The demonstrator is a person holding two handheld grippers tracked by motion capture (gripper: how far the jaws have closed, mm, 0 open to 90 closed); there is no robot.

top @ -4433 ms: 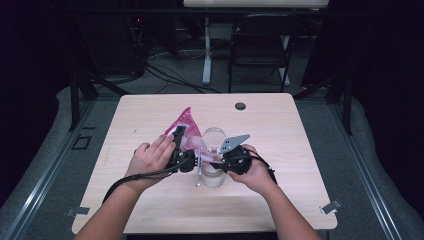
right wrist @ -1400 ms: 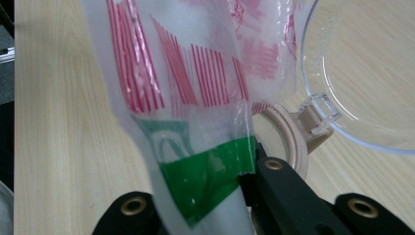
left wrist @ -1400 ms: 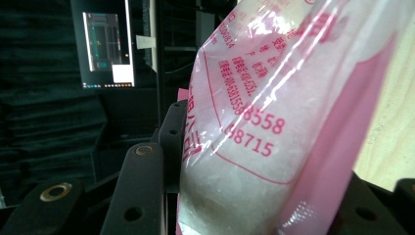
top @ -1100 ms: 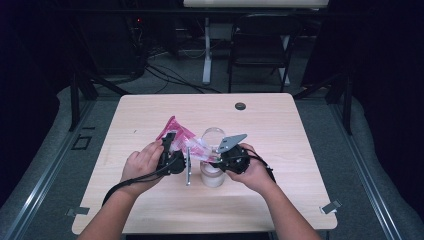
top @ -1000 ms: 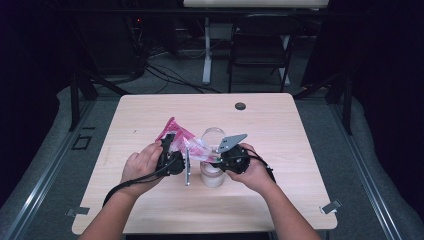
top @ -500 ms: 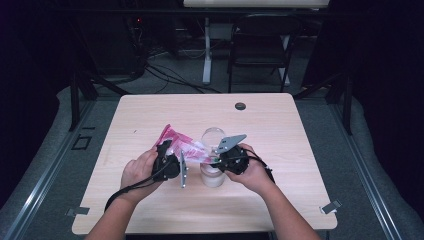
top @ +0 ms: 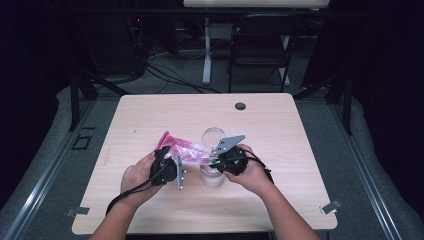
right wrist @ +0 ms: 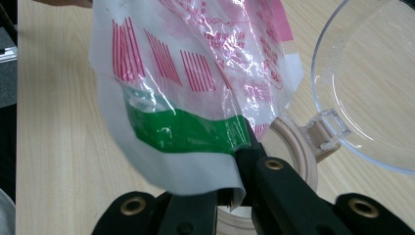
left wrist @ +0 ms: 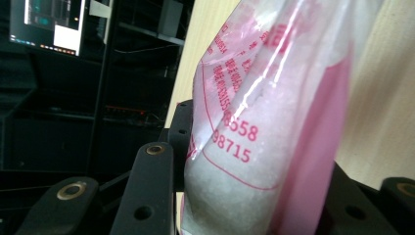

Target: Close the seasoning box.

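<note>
Pink bag [top: 184, 153] tilted over jar [top: 212, 176] to pour | left hand-held gripper [top: 176, 167] clenched its body | right hand-held gripper [top: 216, 162] pinched its corner

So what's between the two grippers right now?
The pink bag of white grains spans them in the high view, left gripper to right gripper, above the open jar.

your bag [left wrist: 274, 122] is thin glossy plastic film, crinkled, pink print over clear, with white coarse grains showing through. the jar [right wrist: 293, 147] under it is smooth cream plastic; its hinged lid [right wrist: 367, 83] is clear glossy plastic. the table [top: 280, 120] is pale matt wood grain. your gripper links look matt black.
</note>
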